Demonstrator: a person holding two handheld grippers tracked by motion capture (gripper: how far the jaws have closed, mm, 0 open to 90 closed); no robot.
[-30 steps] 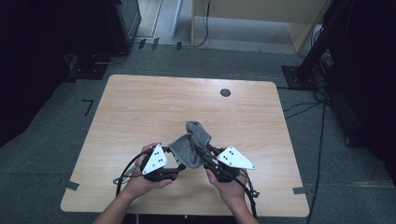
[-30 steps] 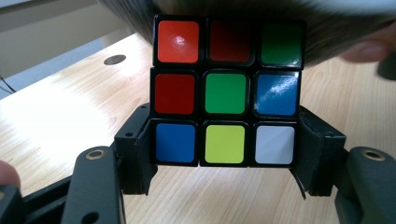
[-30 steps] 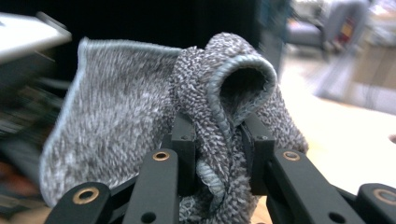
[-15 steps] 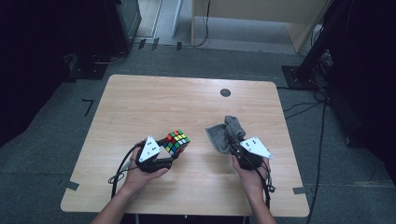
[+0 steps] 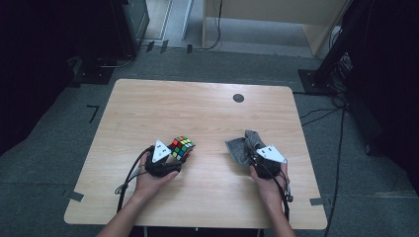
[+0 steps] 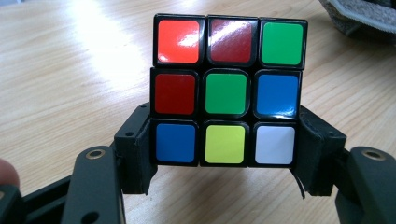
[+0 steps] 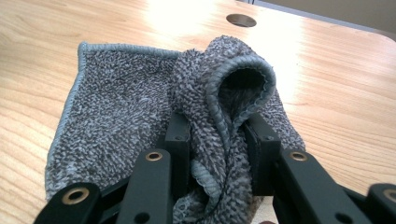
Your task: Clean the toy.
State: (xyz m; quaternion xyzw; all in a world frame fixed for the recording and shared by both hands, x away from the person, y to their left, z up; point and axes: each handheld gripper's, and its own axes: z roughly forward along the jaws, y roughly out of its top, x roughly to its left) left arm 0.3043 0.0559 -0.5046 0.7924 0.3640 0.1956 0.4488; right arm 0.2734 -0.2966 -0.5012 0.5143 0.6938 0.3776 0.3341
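High view first: the wooden table point(image 5: 163, 106) fills the middle of the frame, with a small dark round hole point(image 5: 238, 98) toward its upper right. Right of centre lies a grey cloth point(image 5: 239, 146), bunched up on the tabletop; the right gripper point(image 5: 257, 157) has a fold of it between its jaws, which have just been opening. Left of centre, the left gripper point(image 5: 173, 157) is clamped on the bottom row of a colourful puzzle cube point(image 5: 182, 146), well apart from the cloth.
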